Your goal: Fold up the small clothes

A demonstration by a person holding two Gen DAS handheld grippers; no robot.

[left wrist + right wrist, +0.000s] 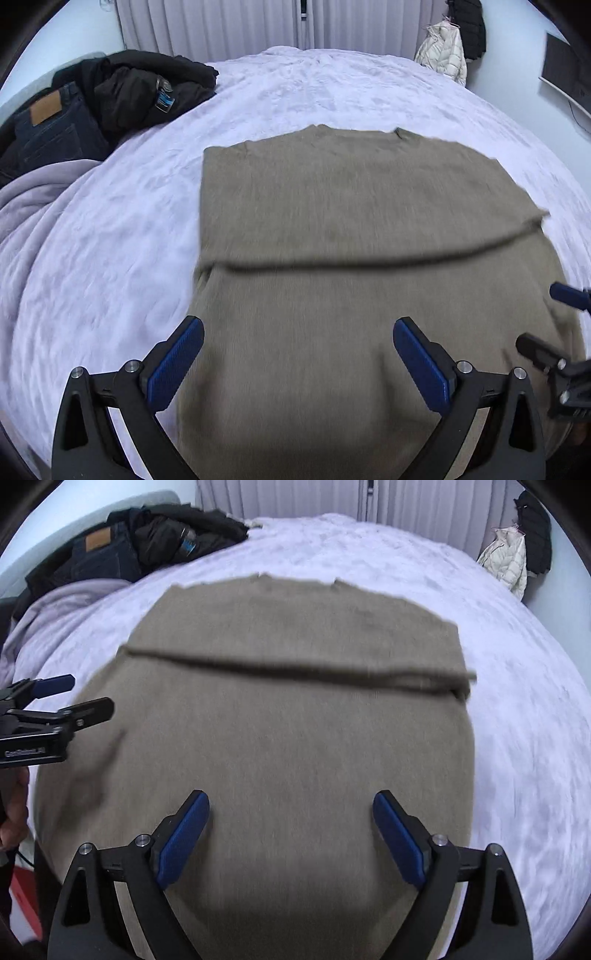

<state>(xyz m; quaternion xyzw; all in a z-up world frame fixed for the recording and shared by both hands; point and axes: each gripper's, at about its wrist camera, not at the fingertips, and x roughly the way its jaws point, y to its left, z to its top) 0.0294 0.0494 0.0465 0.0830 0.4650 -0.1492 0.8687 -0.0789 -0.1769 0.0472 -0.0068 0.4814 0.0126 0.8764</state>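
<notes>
While both views are smeared by motion blur, the olive-brown garment (351,229) is seen spread flat on the pale lilac bed cover (110,236), with its far part folded over so that a straight folded edge crosses it. Its near end is cut off by the bottom of both pictures, so the full outline cannot be made out. The left gripper (297,360) is held above the cloth with its jaws spread wide and nothing between them. The right gripper (291,834) is likewise held wide apart and empty over the garment. At the far left corner of the bed, a pile of dark clothes (110,92) is partly hidden by the lens rim; only jeans with a tan patch can be told apart.
</notes>
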